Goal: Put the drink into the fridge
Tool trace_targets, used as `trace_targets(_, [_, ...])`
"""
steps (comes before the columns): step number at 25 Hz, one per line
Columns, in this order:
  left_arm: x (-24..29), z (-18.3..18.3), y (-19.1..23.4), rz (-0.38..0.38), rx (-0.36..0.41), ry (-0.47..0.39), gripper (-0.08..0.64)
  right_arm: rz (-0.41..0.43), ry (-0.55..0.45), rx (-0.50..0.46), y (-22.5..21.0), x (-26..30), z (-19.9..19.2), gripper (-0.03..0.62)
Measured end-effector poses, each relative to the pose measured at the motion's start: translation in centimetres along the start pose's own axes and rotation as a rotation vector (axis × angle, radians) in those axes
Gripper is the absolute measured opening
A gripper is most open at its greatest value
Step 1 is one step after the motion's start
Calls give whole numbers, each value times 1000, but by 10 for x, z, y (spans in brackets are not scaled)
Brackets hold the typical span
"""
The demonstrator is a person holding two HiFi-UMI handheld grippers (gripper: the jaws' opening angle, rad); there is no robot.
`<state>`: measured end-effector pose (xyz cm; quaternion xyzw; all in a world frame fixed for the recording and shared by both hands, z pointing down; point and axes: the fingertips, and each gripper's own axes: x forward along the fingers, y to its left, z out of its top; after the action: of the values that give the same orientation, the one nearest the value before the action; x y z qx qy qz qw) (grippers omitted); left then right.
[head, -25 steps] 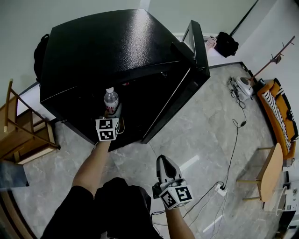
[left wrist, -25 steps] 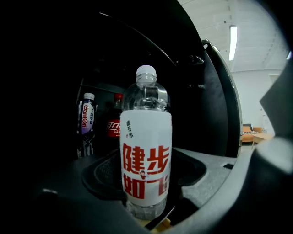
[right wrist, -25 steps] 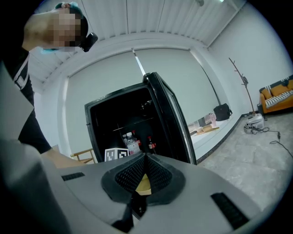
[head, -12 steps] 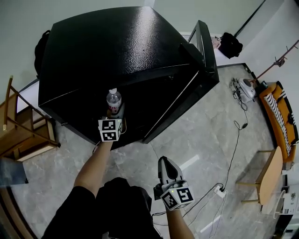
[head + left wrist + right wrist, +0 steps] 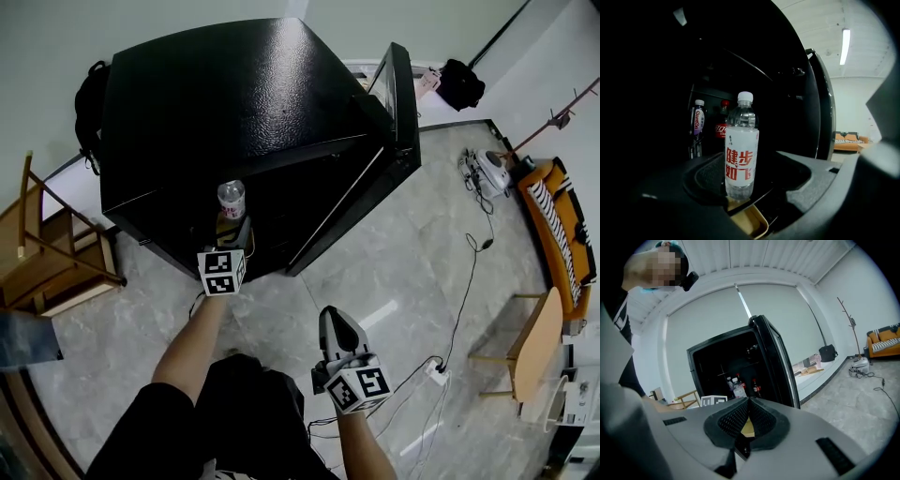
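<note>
The left tongs (image 5: 232,225), clamped on the upright drink bottle (image 5: 741,150), have edged it nearer the dark mouth of the open fridge (image 5: 225,94) (other bottles (image 5: 698,123) already stand inside), so only shelving it seems left, while the right tongs (image 5: 334,319) hang closed and empty.

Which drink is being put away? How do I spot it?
Find the black fridge with its door open. At its opening, the left tool holds a clear bottle: white cap and red characters on white, unlike the purple-labelled bottle and red cola inside.
</note>
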<state>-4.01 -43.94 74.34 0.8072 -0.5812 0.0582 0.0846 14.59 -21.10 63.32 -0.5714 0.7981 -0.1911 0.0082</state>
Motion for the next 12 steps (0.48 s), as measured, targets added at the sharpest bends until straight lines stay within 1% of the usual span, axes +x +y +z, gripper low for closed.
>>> trace_targets(6, [-61,24,-30,-47,-24,52,307,17,16,-21,19,-16,33,21])
trace_targets(12, [-132,59,-55,-87,-44,99,307,34,21,-27,40,-35,65,21])
